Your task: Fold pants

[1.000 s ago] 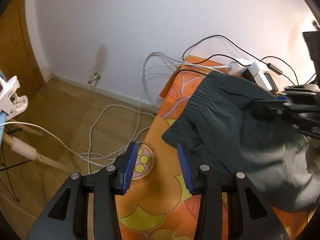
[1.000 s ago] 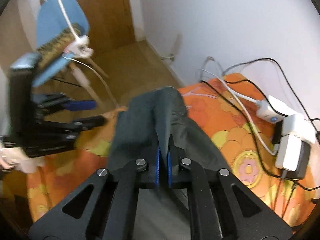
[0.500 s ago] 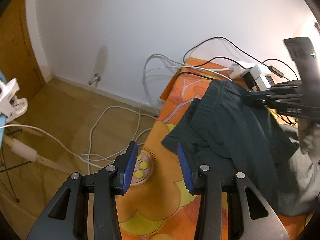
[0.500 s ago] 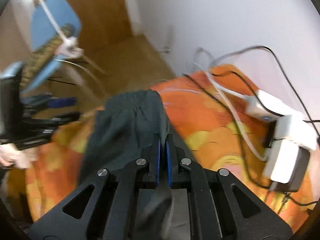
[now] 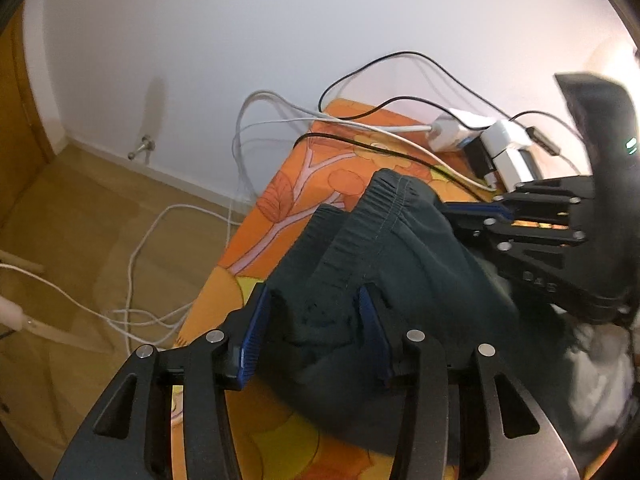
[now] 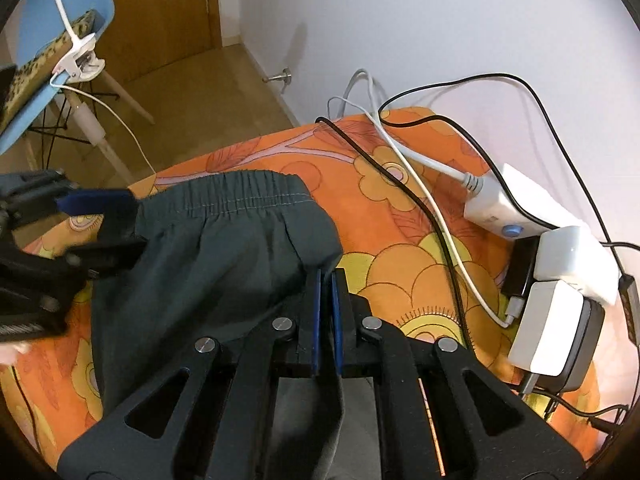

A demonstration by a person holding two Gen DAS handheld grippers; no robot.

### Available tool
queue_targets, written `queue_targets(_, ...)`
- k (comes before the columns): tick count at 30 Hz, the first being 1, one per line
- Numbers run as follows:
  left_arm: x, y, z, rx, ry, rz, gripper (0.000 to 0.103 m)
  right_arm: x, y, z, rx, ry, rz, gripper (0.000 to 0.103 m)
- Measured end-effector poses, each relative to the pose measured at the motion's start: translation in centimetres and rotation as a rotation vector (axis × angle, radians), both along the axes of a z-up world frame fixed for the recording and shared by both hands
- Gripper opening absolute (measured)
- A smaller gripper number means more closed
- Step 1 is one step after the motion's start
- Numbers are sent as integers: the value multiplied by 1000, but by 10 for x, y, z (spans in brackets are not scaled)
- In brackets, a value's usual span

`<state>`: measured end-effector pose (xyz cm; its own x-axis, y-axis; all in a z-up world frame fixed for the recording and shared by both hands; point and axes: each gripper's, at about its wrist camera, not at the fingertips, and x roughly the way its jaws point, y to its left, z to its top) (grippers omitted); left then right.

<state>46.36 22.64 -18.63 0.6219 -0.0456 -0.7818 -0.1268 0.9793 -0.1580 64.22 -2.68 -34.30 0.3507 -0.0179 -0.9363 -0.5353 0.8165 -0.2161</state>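
Pants: my right tool pinches them; my left tool, open around the waistband, should squeeze next.

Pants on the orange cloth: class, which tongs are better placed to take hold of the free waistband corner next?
Left. The left tongs stand open with the dark pants bunched between their blades, so they probably only need to close. The right tongs are shut on the other corner already.
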Motion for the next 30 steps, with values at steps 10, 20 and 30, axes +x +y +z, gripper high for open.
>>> queue_targets(10,-17,-14,9,93,-74,-4,6,-3,6,6,29,-31,-5,6)
queue_targets(20,-40,13,13,55,-59,27,6,-7,32,4,40,-30,33,5)
queue_targets(30,-43,20,17,49,-34,69,24,-22,20,21,57,-114,-39,20)
